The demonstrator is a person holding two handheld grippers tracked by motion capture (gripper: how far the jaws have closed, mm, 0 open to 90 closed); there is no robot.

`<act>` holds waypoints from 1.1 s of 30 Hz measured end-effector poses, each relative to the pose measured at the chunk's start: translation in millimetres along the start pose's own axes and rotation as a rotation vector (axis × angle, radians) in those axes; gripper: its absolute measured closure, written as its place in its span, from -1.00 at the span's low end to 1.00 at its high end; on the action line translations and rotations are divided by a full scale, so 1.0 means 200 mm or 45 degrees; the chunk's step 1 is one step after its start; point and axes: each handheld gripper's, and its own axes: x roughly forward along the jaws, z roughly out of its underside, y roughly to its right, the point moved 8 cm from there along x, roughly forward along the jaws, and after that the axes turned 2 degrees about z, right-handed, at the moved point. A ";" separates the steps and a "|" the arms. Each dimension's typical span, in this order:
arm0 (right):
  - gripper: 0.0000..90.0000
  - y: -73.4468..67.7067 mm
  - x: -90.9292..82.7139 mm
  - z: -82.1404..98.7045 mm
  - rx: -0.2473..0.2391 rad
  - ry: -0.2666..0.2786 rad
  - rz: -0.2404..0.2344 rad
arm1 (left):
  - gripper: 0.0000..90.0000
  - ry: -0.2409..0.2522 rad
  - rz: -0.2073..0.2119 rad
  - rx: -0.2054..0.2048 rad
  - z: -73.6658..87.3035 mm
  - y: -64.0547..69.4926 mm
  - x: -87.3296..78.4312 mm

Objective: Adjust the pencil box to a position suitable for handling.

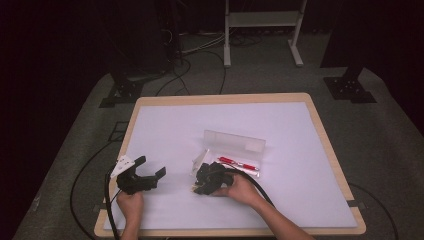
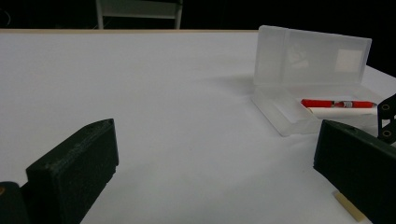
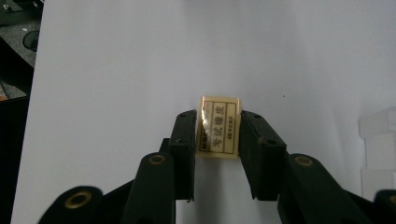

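A small tan eraser [image 3: 218, 127] with printed characters lies on the white table [image 1: 200, 120]. My right gripper [image 3: 218, 117] is shut on it, one black pad against each side. From above, the right gripper [image 1: 199, 187] points down-left just in front of a clear pencil case [image 1: 234, 145], and the eraser [image 1: 192, 189] peeks out at its tips. The case stands with its lid up, holding a red pen [image 1: 238, 163] and a white stick. My left gripper [image 1: 150, 166] rests open at the front left with nothing between its jaws. The left gripper view looks across to the case [image 2: 308, 60] and red pen [image 2: 336, 103].
The table has a wooden rim [image 1: 330, 150] around the white surface. Cables [image 1: 85, 170] trail on the grey floor at the left, and stand feet [image 1: 122, 92] and a white frame [image 1: 260, 20] sit beyond the far edge.
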 end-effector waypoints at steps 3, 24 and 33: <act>0.48 0.00 0.00 0.00 -0.003 0.002 -0.005 | -1.00 0.002 0.003 0.000 0.00 0.00 0.00; 0.51 0.06 -0.09 0.01 0.031 0.034 0.039 | -1.00 0.006 0.004 0.002 0.00 0.00 0.00; 0.51 0.11 -0.15 -0.02 0.041 0.047 0.071 | -1.00 0.007 0.003 -0.006 0.00 0.00 0.00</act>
